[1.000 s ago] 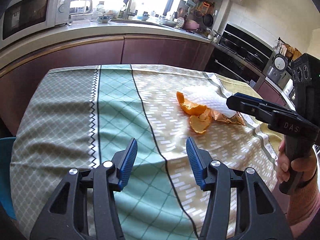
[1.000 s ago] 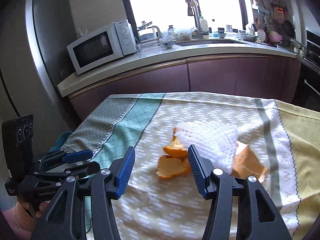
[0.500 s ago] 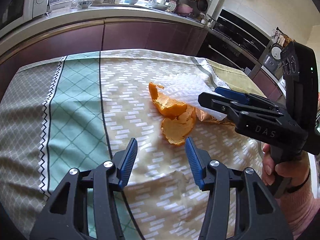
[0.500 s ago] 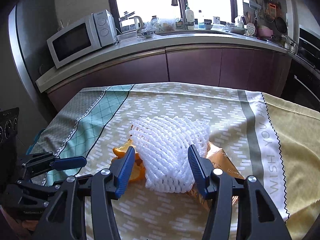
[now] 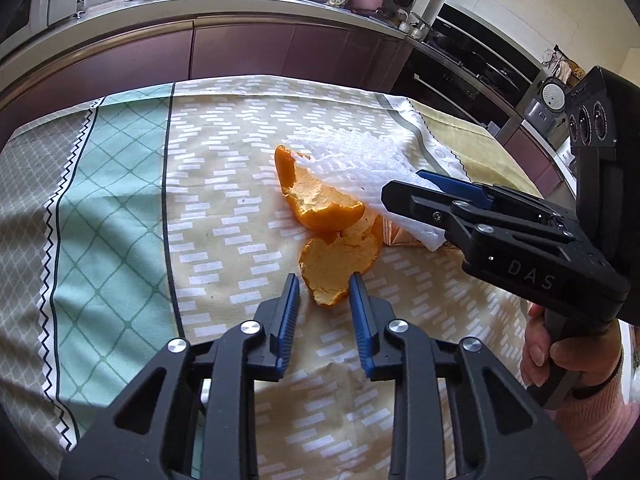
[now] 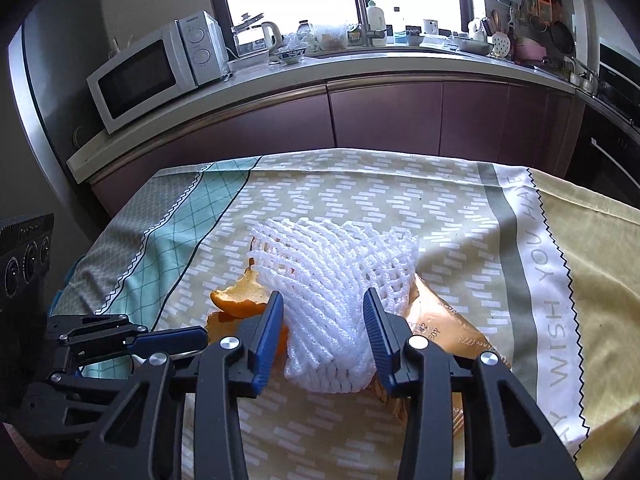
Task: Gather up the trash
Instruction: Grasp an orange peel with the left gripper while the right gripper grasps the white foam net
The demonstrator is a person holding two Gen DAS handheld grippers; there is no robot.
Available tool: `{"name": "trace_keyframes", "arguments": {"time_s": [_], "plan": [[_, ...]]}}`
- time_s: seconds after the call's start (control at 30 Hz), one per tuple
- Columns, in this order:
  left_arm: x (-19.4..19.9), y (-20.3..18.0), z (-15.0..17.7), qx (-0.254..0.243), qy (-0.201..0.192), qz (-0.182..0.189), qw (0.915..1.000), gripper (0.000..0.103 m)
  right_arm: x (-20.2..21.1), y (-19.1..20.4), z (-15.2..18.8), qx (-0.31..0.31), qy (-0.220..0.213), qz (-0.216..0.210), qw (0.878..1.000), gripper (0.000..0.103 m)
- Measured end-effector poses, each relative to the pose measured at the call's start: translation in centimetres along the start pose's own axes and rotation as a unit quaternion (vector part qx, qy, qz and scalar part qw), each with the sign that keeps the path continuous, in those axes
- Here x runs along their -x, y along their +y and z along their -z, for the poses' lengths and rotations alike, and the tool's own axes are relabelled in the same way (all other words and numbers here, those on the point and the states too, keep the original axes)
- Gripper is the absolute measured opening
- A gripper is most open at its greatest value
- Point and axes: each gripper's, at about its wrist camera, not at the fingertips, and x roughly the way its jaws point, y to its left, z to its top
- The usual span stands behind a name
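The trash sits in one little heap near the middle of the tablecloth (image 5: 120,208): two bits of orange peel, a white foam net and a shiny brown wrapper.

The left gripper (image 5: 324,286) points down at the near peel (image 5: 340,260), the flatter piece closest to the camera. Its jaws are closing, and the lower tip of that peel is right between the blue pads (image 5: 290,308), but the pads don't look like they're pressing on it yet, there's still a gap on both sides. The far peel (image 5: 316,200) curls up just behind it, touching it, with one end tucked under the net (image 5: 360,160).

The right gripper (image 6: 324,300) is over the net (image 6: 336,272), jaws closing too. The near end of the net bulges between the two pads (image 6: 266,332) and both seem to be touching its sides, so it looks like a grip on the net, though a loose one. From the left camera that gripper comes in from the right side, held by a hand (image 5: 560,356) in a pink sleeve.

The wrapper (image 6: 444,324) lies under the net's right edge, partly hidden by the right finger. The peel (image 6: 240,296) pokes out on the net's left.
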Motion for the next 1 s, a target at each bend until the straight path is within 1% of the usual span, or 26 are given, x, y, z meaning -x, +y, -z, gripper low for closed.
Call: {"name": "trace_keyframes", "arguments": {"time_s": [0.03, 0.1, 0.17, 0.3, 0.47, 0.83, 1.0], "plan": [[0.0, 0.0, 0.0, 0.0, 0.0, 0.0, 1.0, 0.021, 0.0, 0.0, 0.0, 0.0, 0.0, -0.002, 1.0, 0.033], [0.0, -0.1, 0.1, 0.001, -0.003, -0.002, 1.0, 0.017, 0.1, -0.1, 0.1, -0.003, -0.001, -0.009, 1.0, 0.024], [0.1, -0.1, 0.2, 0.003, -0.005, 0.001, 1.0, 0.012, 0.3, -0.2, 0.2, -0.007, -0.002, -0.014, 1.0, 0.019], [0.5, -0.1, 0.6, 0.006, -0.008, 0.006, 0.9999, 0.006, 0.8, -0.1, 0.4, -0.008, -0.008, -0.019, 1.0, 0.015], [1.4, -0.5, 0.9, 0.001, -0.017, 0.004, 0.9998, 0.001, 2.1, 0.0, 0.4, -0.009, -0.026, -0.027, 0.999, 0.013], [5.4, -1.6, 2.2, -0.019, -0.054, -0.011, 0.9983, 0.001, 5.1, 0.8, 0.2, -0.009, -0.058, -0.051, 0.997, 0.013], [7.7, -1.3, 3.1, -0.016, -0.072, -0.017, 0.9971, 0.001, 5.9, 1.5, 0.3, -0.008, -0.065, -0.065, 0.996, 0.013]]}}
